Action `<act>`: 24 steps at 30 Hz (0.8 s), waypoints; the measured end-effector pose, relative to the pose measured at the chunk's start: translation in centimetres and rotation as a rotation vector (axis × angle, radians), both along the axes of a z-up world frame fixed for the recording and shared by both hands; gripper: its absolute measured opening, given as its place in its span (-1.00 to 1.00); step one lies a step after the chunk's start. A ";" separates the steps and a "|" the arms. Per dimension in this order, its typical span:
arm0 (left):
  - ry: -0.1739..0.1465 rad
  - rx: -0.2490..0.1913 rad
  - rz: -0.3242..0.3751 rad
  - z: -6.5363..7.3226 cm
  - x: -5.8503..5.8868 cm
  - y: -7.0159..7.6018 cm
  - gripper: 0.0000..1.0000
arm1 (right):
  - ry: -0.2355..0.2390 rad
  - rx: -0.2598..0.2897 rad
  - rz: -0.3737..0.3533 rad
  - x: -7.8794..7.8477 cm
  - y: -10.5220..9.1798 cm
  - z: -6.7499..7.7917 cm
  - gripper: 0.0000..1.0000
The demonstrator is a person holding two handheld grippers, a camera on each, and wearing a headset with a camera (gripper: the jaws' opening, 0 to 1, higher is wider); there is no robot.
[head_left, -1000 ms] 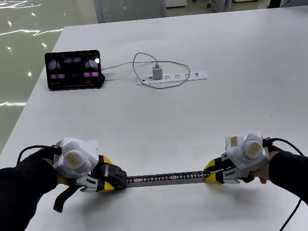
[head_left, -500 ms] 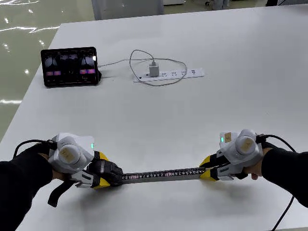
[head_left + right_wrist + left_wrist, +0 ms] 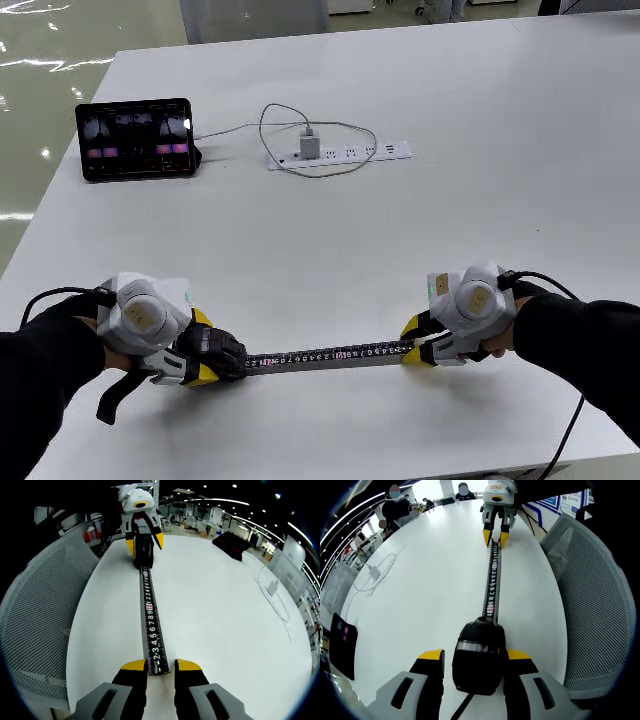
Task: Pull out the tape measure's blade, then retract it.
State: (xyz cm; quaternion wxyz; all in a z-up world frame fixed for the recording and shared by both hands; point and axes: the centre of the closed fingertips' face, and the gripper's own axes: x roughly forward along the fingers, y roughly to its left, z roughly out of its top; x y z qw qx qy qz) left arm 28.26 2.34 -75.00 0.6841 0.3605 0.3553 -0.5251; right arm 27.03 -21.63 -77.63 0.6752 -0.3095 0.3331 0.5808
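Note:
The black tape measure case [image 3: 214,352] lies on the white table [image 3: 330,240] with my left gripper [image 3: 205,356] shut on it. In the left gripper view the case [image 3: 479,652] sits between the yellow-tipped jaws of the left gripper [image 3: 475,656]. The dark numbered blade [image 3: 325,354] stretches flat across the table to my right gripper [image 3: 411,346]. In the right gripper view the right gripper [image 3: 161,666] is shut on the blade's end, and the blade [image 3: 149,615] runs back to the left gripper [image 3: 143,542]. The right gripper [image 3: 495,536] also appears far off in the left gripper view.
A tablet [image 3: 135,138] stands at the far left of the table. A white power strip [image 3: 345,153] with a plugged charger and looped cable lies behind the work. The table's near edge is close below the grippers. A grey mesh chair back [image 3: 592,605] stands beside that edge.
The head camera has shifted, so the whole picture has slid left. The stretch of blade between the two grippers looks slightly shorter, with the right gripper a little nearer the left one.

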 end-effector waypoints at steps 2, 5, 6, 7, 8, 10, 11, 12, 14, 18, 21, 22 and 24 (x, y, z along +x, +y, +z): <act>0.012 -0.008 -0.004 0.5 -0.4 -0.1 -0.12 | 0.003 -0.002 0.006 -0.2 0.1 0.4 -0.56; 0.017 -0.017 -0.013 0.6 -0.6 -0.2 0.07 | 0.013 -0.006 0.015 -0.6 0.1 0.8 -0.42; 0.023 -0.018 -0.014 0.7 -0.8 -0.1 0.09 | 0.017 -0.007 0.020 -0.7 0.0 1.0 -0.38; 0.025 -0.021 -0.013 0.7 -0.8 -0.1 0.11 | 0.019 -0.007 0.023 -0.9 -0.1 1.1 -0.36; 0.023 -0.023 -0.014 0.7 -0.9 -0.1 0.16 | 0.016 -0.013 0.028 -1.0 -0.2 1.2 -0.35; 0.005 -0.021 -0.015 0.8 -0.8 0.2 0.28 | 0.007 -0.016 0.030 -1.1 -0.4 1.3 -0.25; 0.001 -0.019 -0.005 0.8 -0.7 0.4 0.34 | 0.008 -0.019 0.028 -1.1 -0.7 1.4 -0.20; 0.002 -0.021 0.009 0.8 -0.6 0.6 0.39 | 0.010 -0.018 0.025 -1.2 -0.8 1.5 -0.18; 0.011 -0.035 0.033 1.0 -0.6 0.9 0.53 | 0.006 -0.012 0.010 -1.2 -1.1 1.9 -0.08; 0.042 -0.062 0.060 1.0 -0.9 1.3 0.61 | 0.021 0.009 -0.023 -1.5 -1.7 2.5 0.17; 0.051 -0.061 0.065 1.2 -1.3 1.5 0.71 | 0.019 0.000 -0.017 -2.1 -2.3 2.6 0.24; 0.049 -0.063 0.064 1.3 -1.4 1.6 0.76 | 0.019 -0.001 -0.019 -2.2 -2.4 2.7 0.29; 0.029 -0.070 0.065 1.5 -1.3 2.0 0.92 | 0.026 -0.007 -0.038 -2.4 -2.9 2.7 0.44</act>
